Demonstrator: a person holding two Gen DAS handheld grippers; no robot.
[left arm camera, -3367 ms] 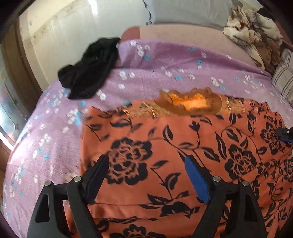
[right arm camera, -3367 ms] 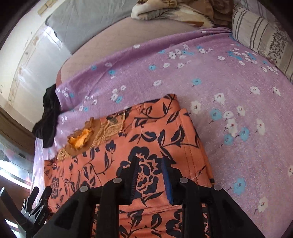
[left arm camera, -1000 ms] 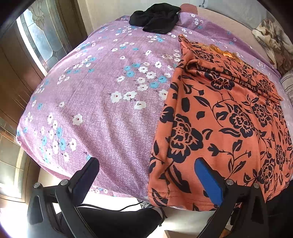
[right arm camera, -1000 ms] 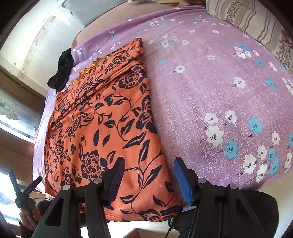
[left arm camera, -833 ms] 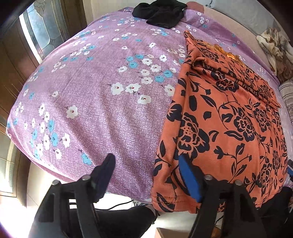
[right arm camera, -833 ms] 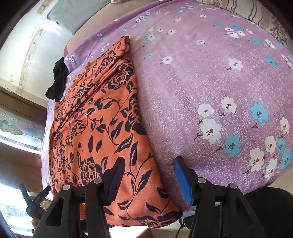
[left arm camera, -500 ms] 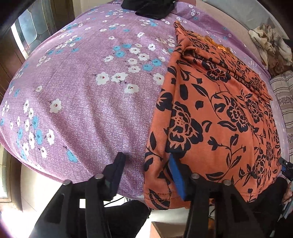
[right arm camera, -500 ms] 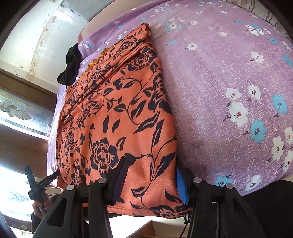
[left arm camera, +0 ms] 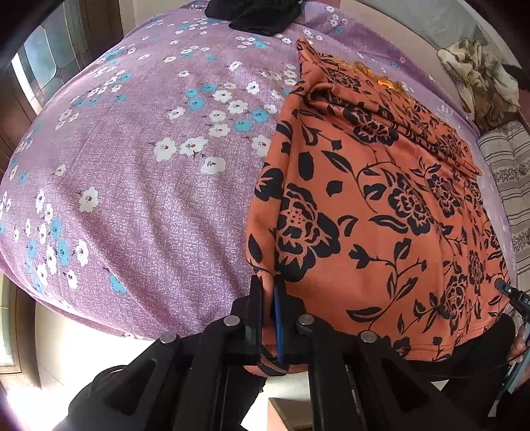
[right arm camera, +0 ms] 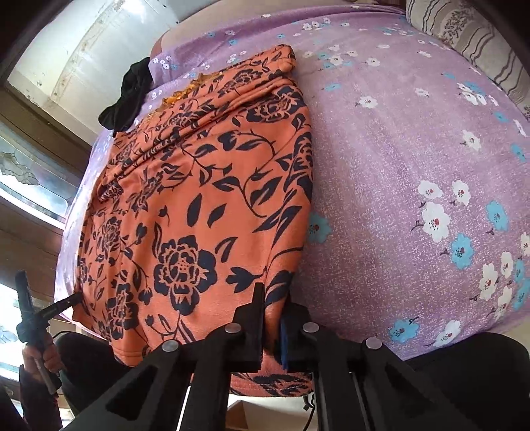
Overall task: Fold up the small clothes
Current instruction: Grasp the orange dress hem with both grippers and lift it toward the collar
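An orange garment with a black flower print [left arm camera: 381, 205] lies lengthwise on the bed, its near hem hanging over the front edge. It also shows in the right wrist view [right arm camera: 205, 212]. My left gripper [left arm camera: 268, 291] is shut on the garment's near left hem corner. My right gripper [right arm camera: 273, 298] is shut on the near right hem corner. The far end of the garment is bunched in folds, with an orange lace neckline [left arm camera: 381, 74] showing.
The bed has a purple flowered sheet [left arm camera: 139, 159]. A black garment [left arm camera: 261, 13] lies at the far end. A crumpled beige cloth [left arm camera: 477, 79] and a striped pillow [left arm camera: 510, 172] sit at the right. A wooden window frame [right arm camera: 29, 185] is to the left.
Both grippers came to the garment's near hem from the far end and closed on its two corners; half a second ago the jaws were still partly open.
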